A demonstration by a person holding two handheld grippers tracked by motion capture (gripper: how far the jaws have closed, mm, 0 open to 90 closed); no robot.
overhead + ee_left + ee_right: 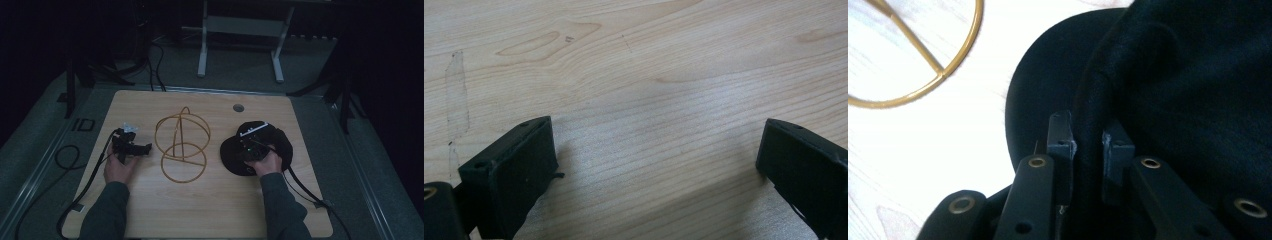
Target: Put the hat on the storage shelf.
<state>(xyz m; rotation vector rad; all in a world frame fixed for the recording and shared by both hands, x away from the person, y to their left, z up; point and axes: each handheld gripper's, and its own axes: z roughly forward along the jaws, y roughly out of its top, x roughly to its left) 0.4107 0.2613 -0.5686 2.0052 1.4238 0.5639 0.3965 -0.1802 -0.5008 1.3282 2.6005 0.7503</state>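
A black cap (235,150) lies on the right half of the wooden table (215,210). My right gripper (252,150) sits over it, and in the right gripper view its jaws are shut on a fold of the cap (1168,90) near where the brim meets the crown; the gripper (1090,140) pinches the cloth between both pads. A gold wire hat stand (181,142) rests at the table's middle, and its ring base (923,65) lies to the cap's left. My left gripper (134,148) hovers left of the stand, open (656,165) over bare wood.
A round cable hole (238,107) is in the table near the far edge. Black cables (85,185) trail from both grippers off the table's near sides. A white table frame (240,35) stands on the floor beyond.
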